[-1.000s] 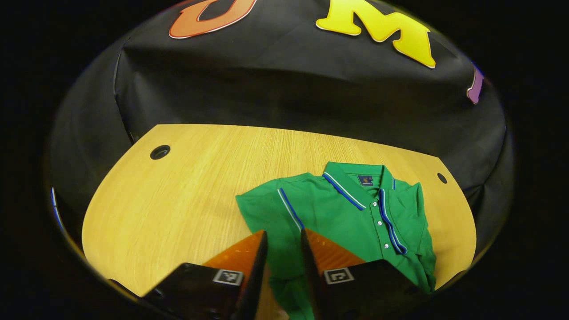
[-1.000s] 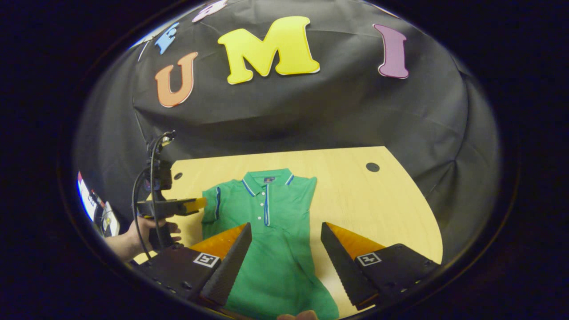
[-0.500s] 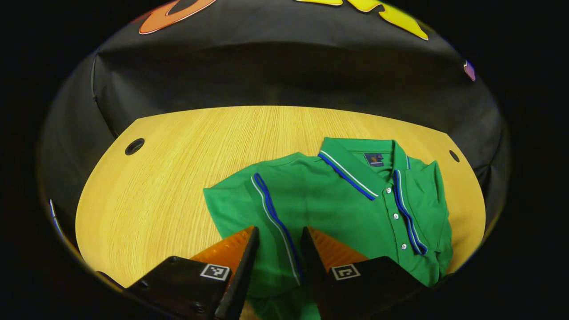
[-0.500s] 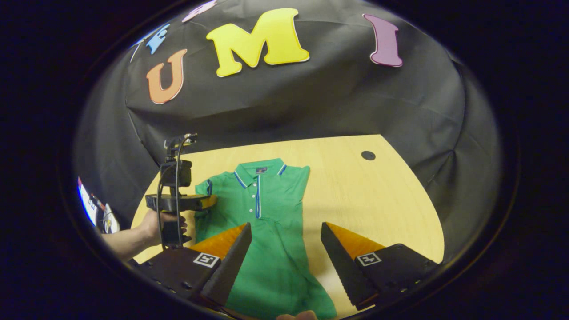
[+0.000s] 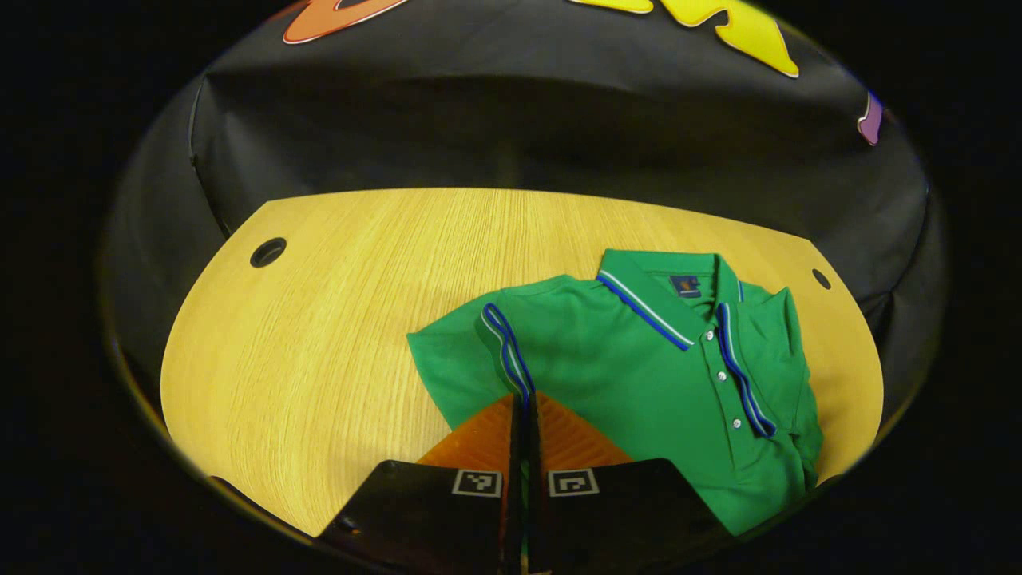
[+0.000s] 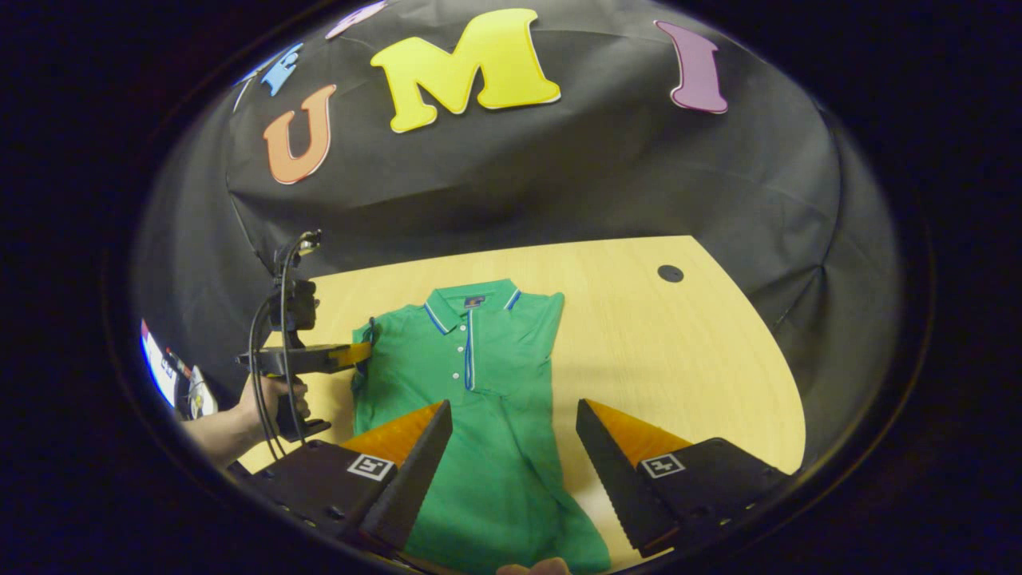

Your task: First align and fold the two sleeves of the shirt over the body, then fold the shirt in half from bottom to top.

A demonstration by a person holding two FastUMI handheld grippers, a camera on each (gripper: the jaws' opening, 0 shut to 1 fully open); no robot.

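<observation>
While one green shirt (image 5: 639,375) is lying on the table (image 5: 319,319) at four o'clock in the left gripper view, the left gripper (image 5: 523,403) is pinching its sleeve cuff (image 5: 505,351), and in the right gripper view the right gripper (image 6: 515,447), jaws apart, is hovering over the shirt's lower body beside two table holes (image 6: 670,273).

Recording booth: black cloth wall (image 6: 559,184), wooden table (image 6: 639,335)

Black claw (image 5: 523,415) bodies w/ square markers; left claw (image 6: 363,354) trails black cables.

Shirt (image 5: 631,367): green; blue-and-white stripes on collar, placket, sleeve cuff.
Buttons (image 5: 722,375): white.
Table (image 5: 335,279): light yellow wood grain.
</observation>
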